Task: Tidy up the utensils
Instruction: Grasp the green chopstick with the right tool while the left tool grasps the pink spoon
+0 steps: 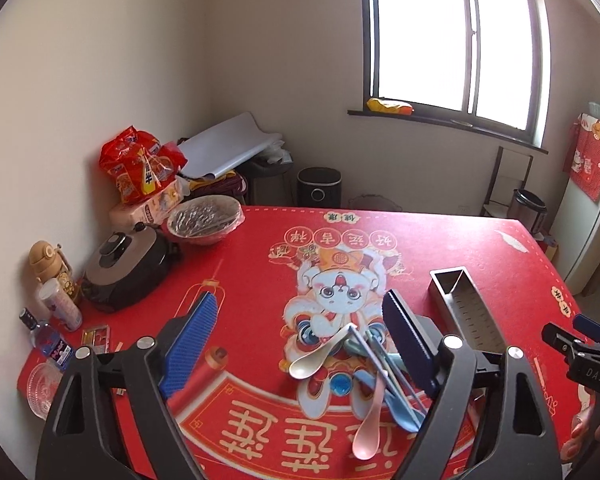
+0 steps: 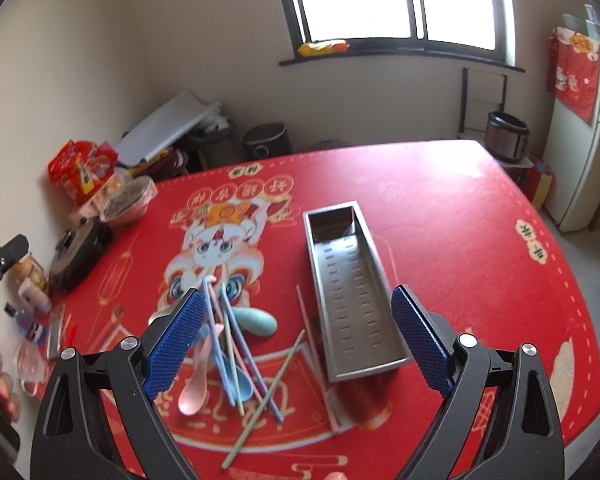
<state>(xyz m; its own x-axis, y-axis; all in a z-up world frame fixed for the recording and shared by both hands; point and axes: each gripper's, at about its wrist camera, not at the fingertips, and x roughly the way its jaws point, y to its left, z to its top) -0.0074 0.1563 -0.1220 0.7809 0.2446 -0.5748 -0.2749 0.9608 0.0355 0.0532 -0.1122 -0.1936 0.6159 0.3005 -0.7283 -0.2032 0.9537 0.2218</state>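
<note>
A pile of pastel spoons and chopsticks [image 2: 228,344] lies on the red tablecloth; it also shows in the left wrist view [image 1: 364,368]. It includes a pink spoon [image 2: 196,390], a teal spoon [image 2: 258,320] and a cream spoon [image 1: 320,354]. A steel perforated utensil tray [image 2: 350,300] stands empty to the right of the pile, also seen in the left wrist view [image 1: 466,312]. My left gripper [image 1: 300,320] is open above the table, left of the pile. My right gripper [image 2: 296,328] is open above the pile and tray's near end.
Along the left wall stand a black cooker [image 1: 130,268], a foil-covered bowl [image 1: 206,220], snack bags [image 1: 140,164], a tan flask [image 1: 50,266], a bottle [image 1: 48,340] and a glass dish [image 1: 40,390]. The red tablecloth [image 2: 460,220] covers the table.
</note>
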